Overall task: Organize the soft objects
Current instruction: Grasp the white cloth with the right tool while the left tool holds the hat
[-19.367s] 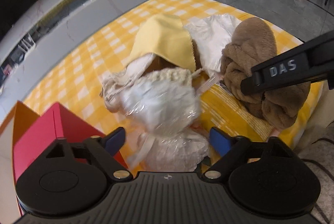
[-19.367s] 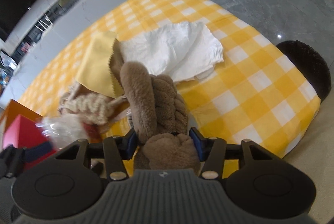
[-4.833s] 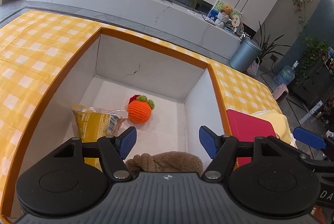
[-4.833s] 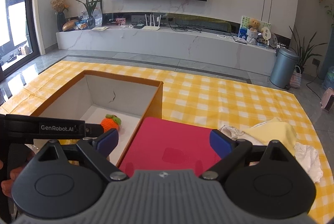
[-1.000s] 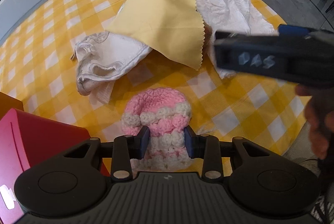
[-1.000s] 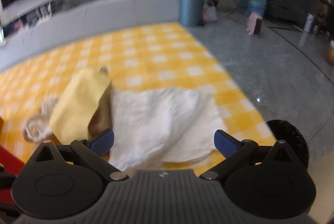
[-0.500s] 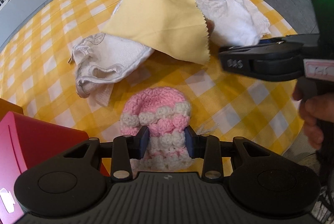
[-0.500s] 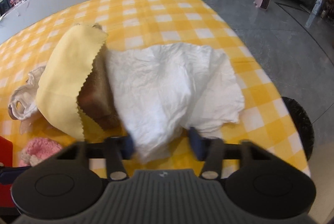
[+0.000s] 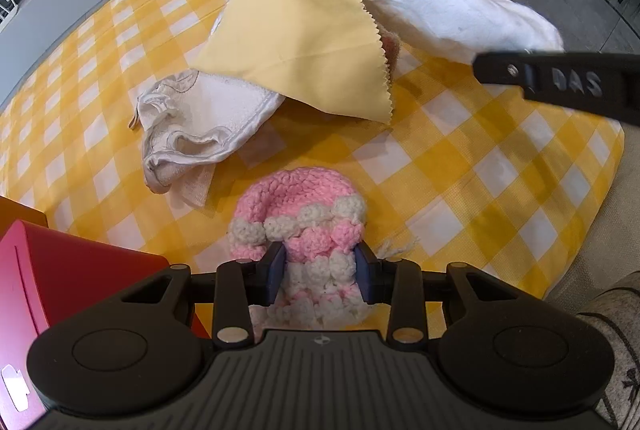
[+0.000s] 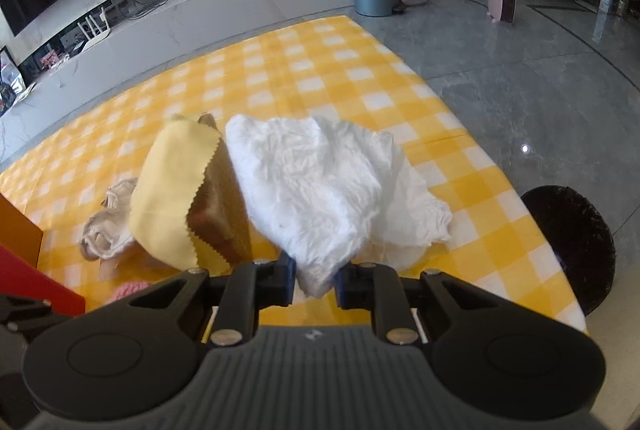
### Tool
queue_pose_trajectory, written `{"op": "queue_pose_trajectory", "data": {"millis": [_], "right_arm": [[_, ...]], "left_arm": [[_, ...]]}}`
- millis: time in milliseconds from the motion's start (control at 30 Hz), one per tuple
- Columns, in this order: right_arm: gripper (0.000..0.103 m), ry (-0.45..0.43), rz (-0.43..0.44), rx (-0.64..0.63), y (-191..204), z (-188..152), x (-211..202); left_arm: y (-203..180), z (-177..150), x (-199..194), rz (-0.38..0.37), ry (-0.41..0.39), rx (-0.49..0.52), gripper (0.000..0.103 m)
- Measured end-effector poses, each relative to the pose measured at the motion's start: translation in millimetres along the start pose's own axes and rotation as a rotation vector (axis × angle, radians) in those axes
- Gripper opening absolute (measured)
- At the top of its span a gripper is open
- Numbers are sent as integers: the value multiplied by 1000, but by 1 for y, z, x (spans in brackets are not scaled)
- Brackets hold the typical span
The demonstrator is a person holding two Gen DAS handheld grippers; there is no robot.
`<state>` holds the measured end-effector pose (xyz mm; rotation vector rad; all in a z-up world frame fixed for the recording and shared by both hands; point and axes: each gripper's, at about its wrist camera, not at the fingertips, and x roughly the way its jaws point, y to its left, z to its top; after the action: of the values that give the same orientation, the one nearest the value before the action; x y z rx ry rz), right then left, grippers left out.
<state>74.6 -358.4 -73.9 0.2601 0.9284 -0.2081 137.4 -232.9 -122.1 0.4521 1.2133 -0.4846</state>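
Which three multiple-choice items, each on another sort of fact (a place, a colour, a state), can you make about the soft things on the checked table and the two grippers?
1. Where does the yellow cloth lie?
A. Partly over the cream towel
B. Inside the red box
C. Under the knitted hat

2. Which colours has the knitted hat?
A. Blue and grey
B. Pink and white
C. Green and black

3. What is between the fingers of the right gripper?
A. Nothing
B. The yellow cloth
C. The white cloth

Answers: 1 A, its lower edge covers the towel's top. 2 B, pink and white bands show in the left gripper. 3 C, the closing fingers pinch its near corner.
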Motion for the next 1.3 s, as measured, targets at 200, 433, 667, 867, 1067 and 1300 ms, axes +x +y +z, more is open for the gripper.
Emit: {"op": "queue_pose_trajectory", "data": {"millis": [200, 433, 667, 867, 1067, 1300], "right_arm": [[86, 169, -164, -195, 18, -27, 3], [100, -25, -129, -242, 9, -15, -24], [100, -13, -91, -312, 27, 3, 28], [98, 73, -141, -396, 37, -1, 66], [30, 55, -108, -219, 15, 3, 55], [14, -12, -39, -66, -6, 6, 17]], "left_arm": [[-1, 0, 0, 5, -5, 7, 42], [2, -2, 0, -16, -13, 10, 44], [4, -2, 1, -17, -12, 11, 44], [1, 0, 2, -10, -10, 3, 44], [1, -1, 1, -7, -12, 2, 44], [-2, -4, 0, 7, -25, 35, 44]]}}
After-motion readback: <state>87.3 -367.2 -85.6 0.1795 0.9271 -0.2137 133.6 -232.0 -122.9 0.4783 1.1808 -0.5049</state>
